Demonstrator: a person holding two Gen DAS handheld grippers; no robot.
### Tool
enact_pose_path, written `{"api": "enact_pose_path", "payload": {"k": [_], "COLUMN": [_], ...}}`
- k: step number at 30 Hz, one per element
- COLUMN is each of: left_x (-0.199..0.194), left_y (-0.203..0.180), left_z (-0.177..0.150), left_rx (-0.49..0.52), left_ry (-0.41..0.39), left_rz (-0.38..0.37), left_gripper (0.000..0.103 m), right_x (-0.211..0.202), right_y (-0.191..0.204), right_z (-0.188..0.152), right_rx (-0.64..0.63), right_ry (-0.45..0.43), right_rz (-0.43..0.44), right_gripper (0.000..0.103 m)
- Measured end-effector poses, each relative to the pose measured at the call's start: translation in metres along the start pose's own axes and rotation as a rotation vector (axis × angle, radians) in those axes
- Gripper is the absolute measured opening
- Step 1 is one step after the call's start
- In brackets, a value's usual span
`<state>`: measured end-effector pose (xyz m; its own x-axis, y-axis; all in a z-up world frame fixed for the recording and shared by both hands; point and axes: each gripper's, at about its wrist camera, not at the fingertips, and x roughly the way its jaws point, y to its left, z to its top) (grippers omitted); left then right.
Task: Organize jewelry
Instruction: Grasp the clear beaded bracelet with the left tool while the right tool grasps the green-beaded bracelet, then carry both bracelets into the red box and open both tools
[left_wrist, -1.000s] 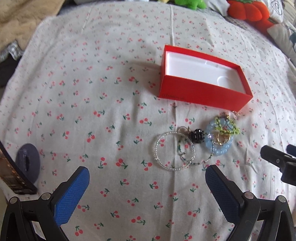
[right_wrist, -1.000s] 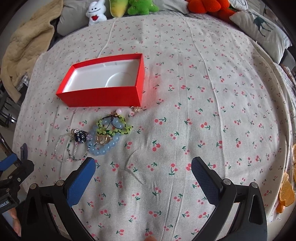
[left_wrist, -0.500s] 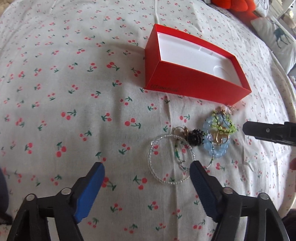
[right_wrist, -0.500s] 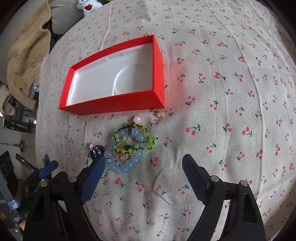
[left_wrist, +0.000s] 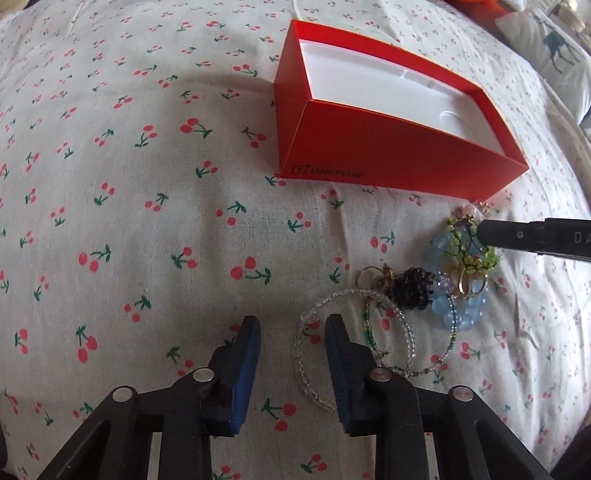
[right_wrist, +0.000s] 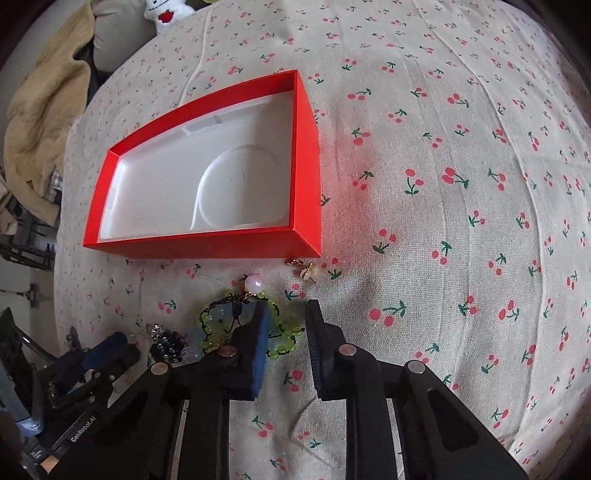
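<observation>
Cherry-print bedspread (left_wrist: 155, 229), beige blanket (right_wrist: 40, 103)

The red box (left_wrist: 388, 162) carries the brand "ONEPLUS" with a small square logo before it, printed in darker red low on its long side wall in the left wrist view. In the right wrist view the left gripper's (right_wrist: 92, 354) black body reads "GenRobot.AI" in white letters at the lower left. In the left wrist view the right gripper's (left_wrist: 535, 242) black finger at the right edge shows pale letters that begin "DA", the rest cut off by the frame.
</observation>
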<state>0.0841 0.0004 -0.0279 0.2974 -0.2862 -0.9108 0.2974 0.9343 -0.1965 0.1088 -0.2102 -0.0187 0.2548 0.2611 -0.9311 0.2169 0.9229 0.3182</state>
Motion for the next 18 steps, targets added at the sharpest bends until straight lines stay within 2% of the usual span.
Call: {"api": "enact_pose_path", "payload": {"k": [3,5,9,18], "left_x": [0.003,0.005,0.006,-0.012], "left_y": [-0.009,-0.015,-0.020,-0.010], "left_z": [0.002,0.003,0.002,-0.010], "left_rx": [0.035,0.051,0.057,0.019], "left_ry": [-0.008,-0.013,-0.026,-0.061], "left_rz": [0.046,0.066,0.083,0.064], "left_gripper": [0.017,0.005,0.004,0.001], "right_x": [0.002,0.005,0.005,-0.022], "right_y": [0.003,0.006,0.012,0.016], "right_z": [-0.002,-0.005,-0.010,-0.019], "right_rx": [-0.036,-0.066,-0.126,-0.139], "right_ry": [0.001,0.004,-0.014,-0.077], "right_rz": [-0.021,-0.040,-0.085,-0.057], "right_gripper": [0.016,0.010,0.006,0.005]}}
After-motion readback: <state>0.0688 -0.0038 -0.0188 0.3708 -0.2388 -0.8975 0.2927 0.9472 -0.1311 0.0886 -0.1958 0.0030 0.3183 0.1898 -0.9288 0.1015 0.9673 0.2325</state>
